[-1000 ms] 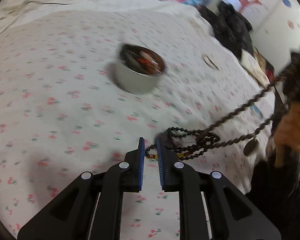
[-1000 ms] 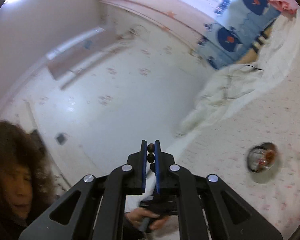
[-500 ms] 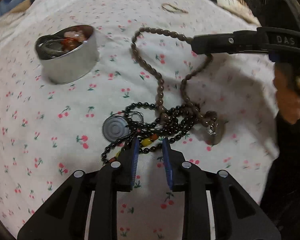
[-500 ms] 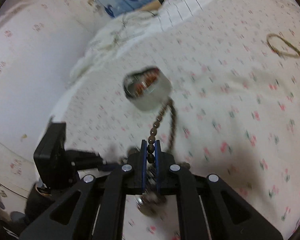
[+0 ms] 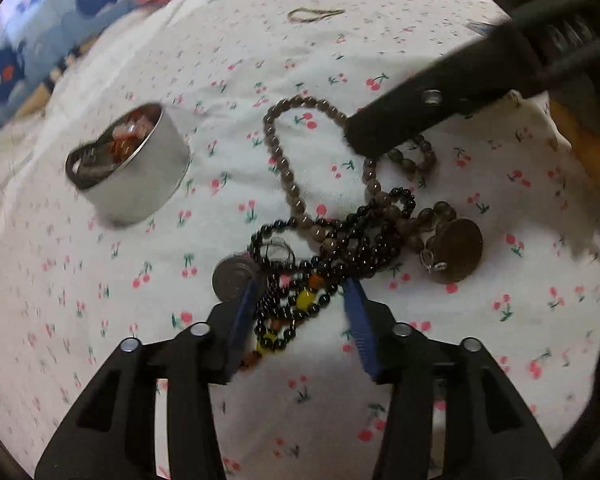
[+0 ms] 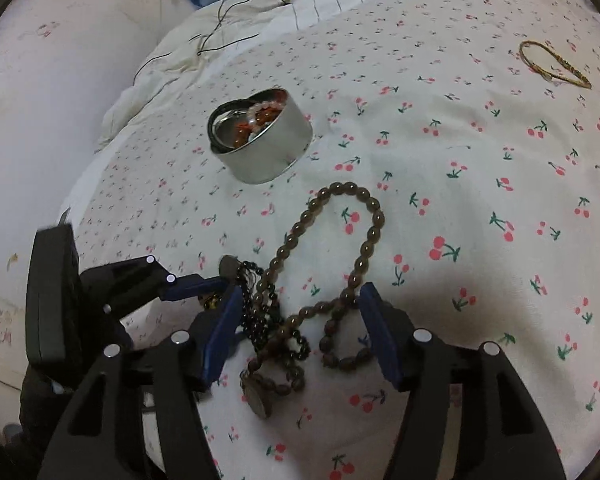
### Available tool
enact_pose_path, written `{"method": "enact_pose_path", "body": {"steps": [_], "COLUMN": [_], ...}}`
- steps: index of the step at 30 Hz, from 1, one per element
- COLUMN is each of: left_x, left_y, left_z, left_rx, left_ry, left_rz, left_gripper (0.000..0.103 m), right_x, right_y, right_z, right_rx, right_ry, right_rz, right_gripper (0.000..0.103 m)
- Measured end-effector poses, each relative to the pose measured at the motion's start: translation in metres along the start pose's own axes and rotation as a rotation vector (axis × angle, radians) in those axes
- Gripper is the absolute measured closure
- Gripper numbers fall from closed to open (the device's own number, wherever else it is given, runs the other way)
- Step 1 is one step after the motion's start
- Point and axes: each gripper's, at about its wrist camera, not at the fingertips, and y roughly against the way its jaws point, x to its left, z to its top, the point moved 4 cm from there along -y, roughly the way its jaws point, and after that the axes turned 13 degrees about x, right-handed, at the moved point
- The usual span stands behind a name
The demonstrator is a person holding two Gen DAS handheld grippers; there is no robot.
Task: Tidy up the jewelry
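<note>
On the bed (image 6: 480,152), with its cherry-print sheet, both necklaces lie in one tangled heap. The left hand-held gripper (image 5: 304,312) has just been spreading its jaws; they stand apart around the black bead necklace (image 5: 340,248), pads clear of it. The right hand-held gripper (image 6: 300,320) has likewise just let its jaws widen, and the brown bead necklace (image 6: 364,220) lies loose between them, its loop running out toward twelve o'clock. The metal tin (image 6: 268,140), already holding jewelry, sits at about eleven o'clock from the heap, well apart. A thin gold bracelet (image 6: 552,66) lies far off at two o'clock.
</note>
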Motion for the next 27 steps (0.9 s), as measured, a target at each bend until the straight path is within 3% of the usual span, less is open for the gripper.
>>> {"method": "enact_pose_path", "body": {"steps": [4,5,6,8,9,11,12,14,16,17,18,23,27], "left_x": [0.004,0.006,0.008,0.009,0.011,0.017,0.02,0.025,0.028,0.034,0.042,0.082,0.113], "left_y": [-0.003,-0.003,-0.003,-0.002,-0.001,0.006,0.011,0.023,0.035,0.043,0.053,0.115,0.152], "left_z": [0.003,0.003,0.003,0.002,0.0,-0.008,-0.012,-0.019,-0.028,-0.031,-0.035,-0.048,-0.057], "left_rx": [0.008,0.018,0.04,0.046,0.048,0.044,0.036,0.009,-0.019,-0.043,-0.077,-0.291,-0.433], "left_ry": [0.049,0.068,0.095,0.107,0.113,0.135,0.139,0.146,0.157,0.172,0.196,0.332,0.424], "left_rz": [-0.05,-0.075,-0.113,-0.116,-0.126,-0.144,-0.155,-0.187,-0.209,-0.226,-0.24,-0.311,-0.335], "left_gripper": [0.058,0.077,0.082,0.089,0.09,0.091,0.091,0.091,0.092,0.092,0.092,0.092,0.092], "right_x": [0.002,0.005,0.009,0.02,0.029,0.037,0.036,0.019,-0.007,-0.023,-0.032,-0.03,-0.032], "right_y": [-0.018,-0.024,-0.029,-0.042,-0.053,-0.061,-0.06,-0.05,-0.042,-0.042,-0.042,-0.043,-0.029], "right_z": [0.013,0.018,0.023,0.03,0.03,0.027,0.027,0.03,0.033,0.033,0.032,0.032,0.029], "right_rx": [0.012,0.002,-0.007,-0.025,-0.015,-0.024,-0.027,-0.034,-0.029,-0.022,-0.019,-0.029,-0.065], "right_ry": [-0.049,-0.052,-0.042,0.016,0.094,0.174,0.167,0.062,-0.078,-0.16,-0.199,-0.195,-0.237], "right_rz": [0.008,-0.014,-0.048,-0.173,-0.274,-0.373,-0.368,-0.225,-0.04,0.068,0.118,0.132,0.302], "right_gripper": [0.038,0.038,0.038,0.038,0.038,0.04,0.051,0.061,0.089,0.09,0.093,0.095,0.095]}}
